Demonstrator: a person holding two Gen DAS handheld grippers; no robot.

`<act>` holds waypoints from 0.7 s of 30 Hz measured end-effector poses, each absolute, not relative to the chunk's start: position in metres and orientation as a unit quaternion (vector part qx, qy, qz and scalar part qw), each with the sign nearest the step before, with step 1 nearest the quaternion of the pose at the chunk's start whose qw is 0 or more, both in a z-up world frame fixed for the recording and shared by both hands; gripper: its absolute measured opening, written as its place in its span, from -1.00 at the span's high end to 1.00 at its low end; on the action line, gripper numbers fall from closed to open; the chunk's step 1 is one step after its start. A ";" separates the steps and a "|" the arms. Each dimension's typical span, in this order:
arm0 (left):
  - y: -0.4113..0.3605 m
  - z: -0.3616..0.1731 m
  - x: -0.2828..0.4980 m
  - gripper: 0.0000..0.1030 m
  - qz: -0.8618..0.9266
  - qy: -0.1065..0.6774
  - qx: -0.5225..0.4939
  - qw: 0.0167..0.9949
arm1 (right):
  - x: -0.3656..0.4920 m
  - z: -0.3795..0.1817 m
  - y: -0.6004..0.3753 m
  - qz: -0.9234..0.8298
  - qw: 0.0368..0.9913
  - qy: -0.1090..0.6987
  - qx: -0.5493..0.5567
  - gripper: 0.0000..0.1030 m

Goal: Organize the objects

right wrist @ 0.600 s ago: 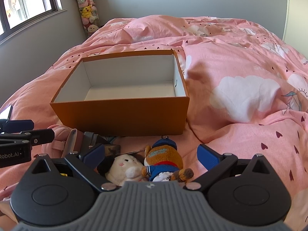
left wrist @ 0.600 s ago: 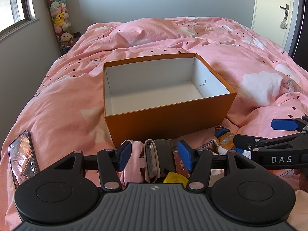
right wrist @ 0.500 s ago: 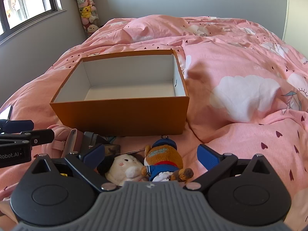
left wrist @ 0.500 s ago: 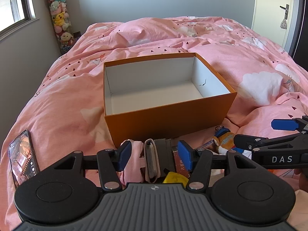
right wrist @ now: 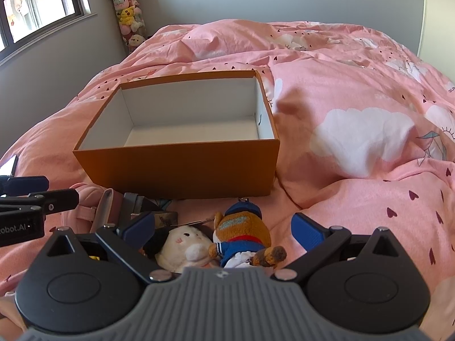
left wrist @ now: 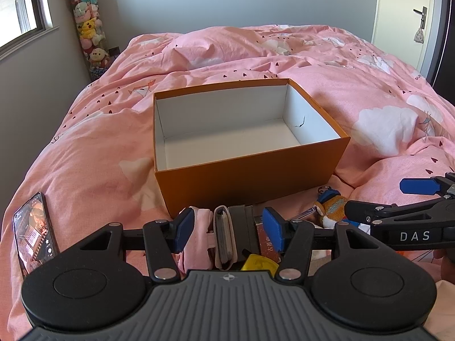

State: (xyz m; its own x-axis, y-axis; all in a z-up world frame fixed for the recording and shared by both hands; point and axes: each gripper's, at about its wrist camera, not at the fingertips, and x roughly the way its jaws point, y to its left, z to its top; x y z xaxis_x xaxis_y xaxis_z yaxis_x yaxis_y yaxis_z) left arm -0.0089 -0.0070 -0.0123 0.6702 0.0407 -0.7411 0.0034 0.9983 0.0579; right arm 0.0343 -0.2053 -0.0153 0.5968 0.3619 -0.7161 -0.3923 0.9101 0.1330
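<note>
**Open box on the bed, clutter lined up at its near wall**

An orange box (left wrist: 250, 182) with a white inside sits lidless on the pink duvet (left wrist: 93, 147), its near wall facing both cameras. Bare duvet lies on the box's left and right and beyond its far rim; a raised fold of bedding stands just right of it in the right wrist view. A phone (left wrist: 34, 233) lies apart near the left edge of the bed.

The small things crowd the strip just in front of the box. The left gripper (left wrist: 229, 228) hangs low with its jaws parted around a pink pouch (left wrist: 199, 236), a beige wallet (left wrist: 224, 238) and a dark block (left wrist: 241, 224); whether the blue pads press on anything cannot be told. A yellow item (left wrist: 258, 262) peeks out below them.

The right gripper (right wrist: 224, 230) is spread wide, holding nothing, with a white plush (right wrist: 184, 244) and a brown plush in a blue outfit (right wrist: 241, 233) lying between its fingers, clear of both blue pads, close to the box's near wall
</note>
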 end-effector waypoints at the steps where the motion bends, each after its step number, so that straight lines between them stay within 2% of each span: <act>1: -0.006 -0.013 -0.009 -0.27 0.010 0.406 0.027 0.913 | 0.034 -0.015 -0.205 0.211 0.893 0.397 -0.019 -0.98; 10: 0.013 -0.006 -0.003 -0.27 0.010 0.416 0.012 0.909 | 0.043 -0.021 -0.200 0.231 0.877 0.420 -0.020 -0.97; 13: 0.031 -0.003 0.004 -0.26 0.007 0.433 -0.019 0.901 | 0.047 -0.022 -0.193 0.251 0.868 0.428 -0.030 -0.88; 15: 0.045 -0.003 0.008 -0.15 0.009 0.444 -0.044 0.895 | 0.050 -0.021 -0.187 0.266 0.861 0.433 -0.038 -0.67; 17: 0.058 -0.006 0.012 -0.05 0.010 0.454 -0.065 0.888 | 0.054 -0.021 -0.179 0.280 0.853 0.437 -0.050 -0.57; 21: 0.076 -0.012 0.023 0.04 -0.001 0.473 -0.112 0.874 | 0.067 -0.022 -0.161 0.309 0.834 0.454 -0.060 -0.16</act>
